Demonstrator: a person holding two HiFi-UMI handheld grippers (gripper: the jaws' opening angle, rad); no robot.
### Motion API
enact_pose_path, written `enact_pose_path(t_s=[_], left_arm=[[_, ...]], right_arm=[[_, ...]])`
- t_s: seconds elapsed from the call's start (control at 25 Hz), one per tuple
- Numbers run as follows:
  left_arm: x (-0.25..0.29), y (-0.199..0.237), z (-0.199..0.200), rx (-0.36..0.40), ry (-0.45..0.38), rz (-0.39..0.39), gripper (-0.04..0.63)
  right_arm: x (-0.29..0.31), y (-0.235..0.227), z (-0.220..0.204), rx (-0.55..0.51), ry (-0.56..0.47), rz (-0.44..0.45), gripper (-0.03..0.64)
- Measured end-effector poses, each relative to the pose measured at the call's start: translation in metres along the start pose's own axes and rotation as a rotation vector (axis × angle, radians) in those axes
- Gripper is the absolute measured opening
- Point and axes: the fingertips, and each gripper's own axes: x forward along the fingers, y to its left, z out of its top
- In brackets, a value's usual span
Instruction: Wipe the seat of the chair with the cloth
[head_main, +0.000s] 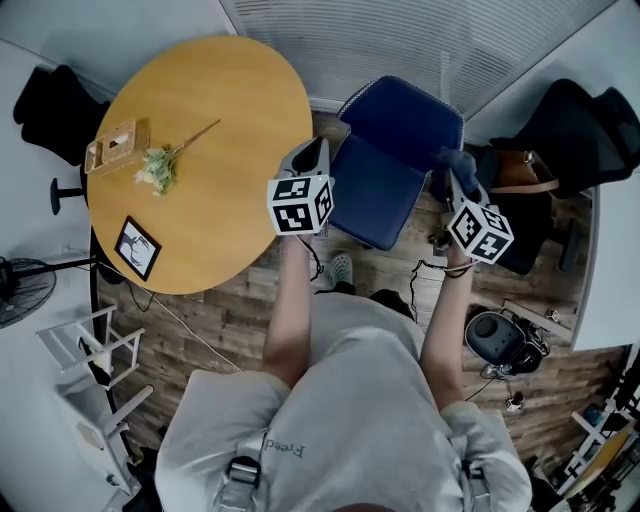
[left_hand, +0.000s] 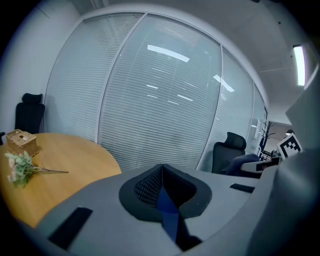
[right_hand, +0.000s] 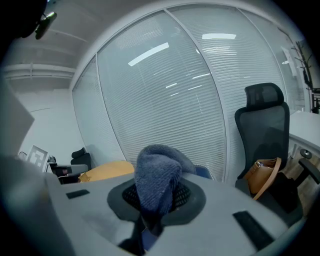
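Note:
The blue chair (head_main: 385, 170) stands between my two grippers in the head view, its seat facing up beside the round table. My right gripper (head_main: 452, 176) is shut on a blue-grey cloth (right_hand: 157, 177), which bunches up out of its jaws; the cloth (head_main: 456, 160) hangs above the chair's right edge. My left gripper (head_main: 312, 157) is held at the chair's left edge with its jaws shut and nothing between them. In the left gripper view a sliver of the blue chair (left_hand: 167, 210) shows through the narrow slit between the jaws.
A round wooden table (head_main: 200, 160) lies at the left with a woven box (head_main: 118, 145), a flower sprig (head_main: 165, 165) and a small frame (head_main: 137, 247). A black office chair (head_main: 570, 130) with a brown bag (head_main: 522, 172) stands at the right. Slatted glass walls rise behind.

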Motion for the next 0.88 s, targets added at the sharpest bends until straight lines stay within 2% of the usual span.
enact_pose_path(t_s=[0.36, 0.64, 0.88], left_arm=[[0.018, -0.013, 0.005, 0.009, -0.016, -0.034, 0.028], [0.01, -0.004, -0.018, -0.05, -0.02, 0.063, 0.028], [0.014, 0.008, -0.078, -0.121, 0.068, 0.149, 0.028]], right_arm=[[0.009, -0.024, 0.006, 0.018, 0.002, -0.031, 0.052], [0.037, -0.023, -0.01, -0.022, 0.095, 0.038, 0.052], [0.072, -0.028, -0.024, -0.127, 0.165, 0.113, 0.052]])
